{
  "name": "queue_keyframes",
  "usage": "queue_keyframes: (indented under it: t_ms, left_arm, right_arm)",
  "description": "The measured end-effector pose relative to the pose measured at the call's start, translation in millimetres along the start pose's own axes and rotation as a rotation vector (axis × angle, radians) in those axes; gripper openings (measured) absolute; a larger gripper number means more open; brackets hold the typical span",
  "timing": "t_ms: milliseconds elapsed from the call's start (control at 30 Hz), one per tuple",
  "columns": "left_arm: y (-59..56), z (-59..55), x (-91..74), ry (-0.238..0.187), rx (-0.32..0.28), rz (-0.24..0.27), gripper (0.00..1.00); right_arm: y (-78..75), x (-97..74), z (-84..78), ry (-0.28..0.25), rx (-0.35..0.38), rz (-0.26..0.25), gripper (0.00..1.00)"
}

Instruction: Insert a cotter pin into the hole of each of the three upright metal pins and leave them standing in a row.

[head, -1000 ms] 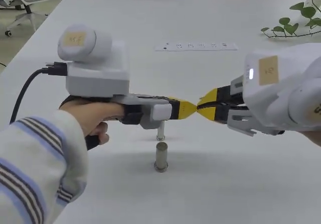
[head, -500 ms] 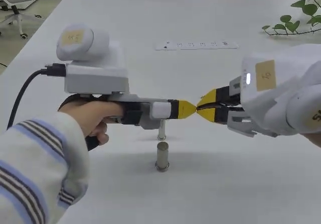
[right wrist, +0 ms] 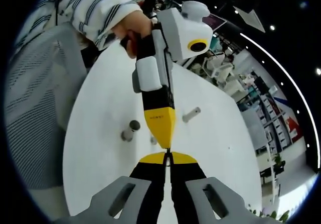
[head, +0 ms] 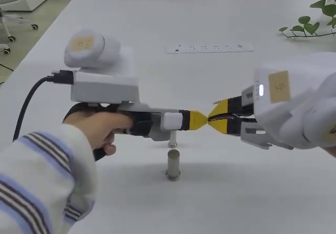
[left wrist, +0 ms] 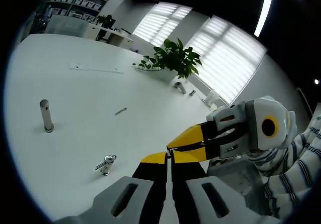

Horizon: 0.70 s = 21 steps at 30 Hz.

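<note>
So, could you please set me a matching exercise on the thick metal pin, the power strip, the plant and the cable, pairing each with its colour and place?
Things:
1. thick metal pin
2. power strip
3. plant
4. cable

Descriptions:
A. green, at the far right edge of the table
B. black, plugged into the rear of the left gripper
C. silver, standing upright close to the person
D. white, lying flat at the far side

Pairs: 1-C, 2-D, 3-A, 4-B.
</note>
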<state>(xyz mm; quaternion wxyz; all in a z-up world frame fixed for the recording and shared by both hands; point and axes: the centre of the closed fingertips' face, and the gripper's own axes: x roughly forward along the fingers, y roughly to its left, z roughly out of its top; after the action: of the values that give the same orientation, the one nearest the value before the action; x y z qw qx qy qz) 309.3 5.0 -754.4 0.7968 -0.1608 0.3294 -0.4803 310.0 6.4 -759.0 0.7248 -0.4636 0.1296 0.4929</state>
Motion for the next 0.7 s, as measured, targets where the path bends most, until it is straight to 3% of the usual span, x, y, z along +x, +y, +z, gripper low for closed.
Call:
queue_keyframes:
  t_ms: [400,533,700]
  left_arm:
    - [-1.3,-0.7,-4.5,0.021,0.018,-0.025,0.00]
    - [0.5,-6.3,-6.5,0.043,0.039,-0.021,0.00]
    - [4.3,-12.2,-9.8,0.071,0.079,-0.006,0.00]
  right_arm:
    - [2.1,-1.6,4.3,-0.041,0.045,0.033,0.04]
    - [1.1,-1.0,5.7,-0.057,0.076,0.032,0.11]
    - [0.8,-4.7,5.5,-0.078,0.131,0.061,0.14]
